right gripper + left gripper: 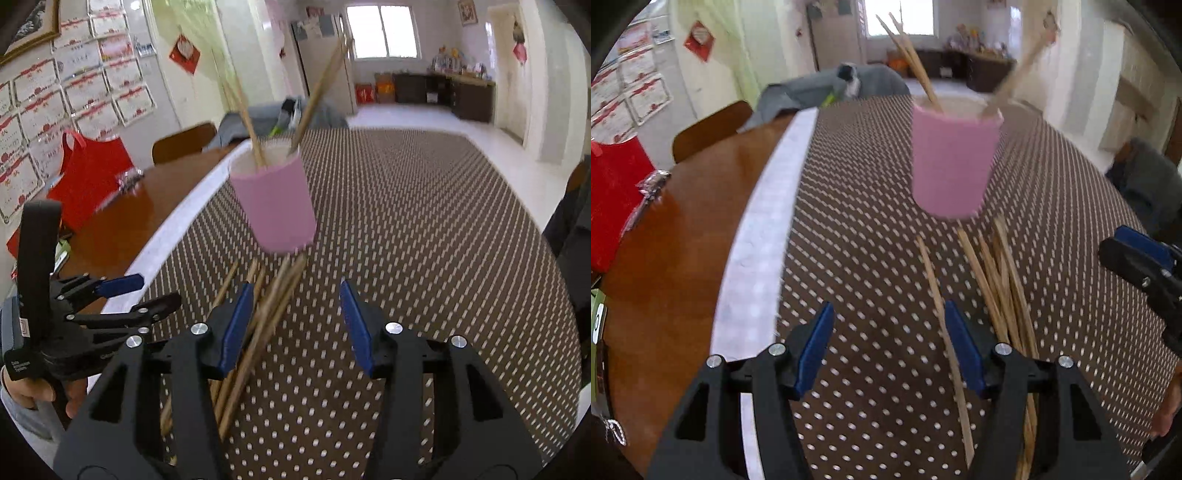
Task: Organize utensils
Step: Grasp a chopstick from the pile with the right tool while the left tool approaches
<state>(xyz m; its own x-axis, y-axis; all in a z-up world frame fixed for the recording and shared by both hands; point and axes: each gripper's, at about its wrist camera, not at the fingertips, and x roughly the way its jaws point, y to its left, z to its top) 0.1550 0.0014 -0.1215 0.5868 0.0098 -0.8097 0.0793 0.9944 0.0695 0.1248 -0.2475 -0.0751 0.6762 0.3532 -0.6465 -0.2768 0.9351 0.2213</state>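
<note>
Pink-walled, found the cup (955, 162) (275, 206) upright on the dotted cloth (849, 221), about mid-width, beyond both grippers. Counted one cup only.

Saw chopsticks in two places. Counted at least three in the cup, tips up: a pair slanting up to the left and one slanting up to the right in the left wrist view. Could not fix that number closer through the blur.

Found the loose chopsticks (1001, 288) (258, 325) flat on the cloth, far ends almost at the cup's foot, long axes running from there back toward the near edge. Made out roughly seven, mostly overlapped in a narrow fan; could not count exactly. Noted one stick (938, 295) lying apart, left of the bundle, on nearly the same line.

Saw the left gripper (888, 310) (155, 290) spread, pinching nothing, angled down at the cloth. Placed the lone stick on the cloth just inside its right-hand pad; could not tell any contact.

Saw the right gripper (295, 288) (1137, 254) likewise spread and empty, with the bundle passing under its left-hand pad and only cloth showing in the gap.

Noted bare brown table (683, 221) left of the cloth, one red bag (92, 173) there, and a hand (33, 391) on the left gripper's handle.
</note>
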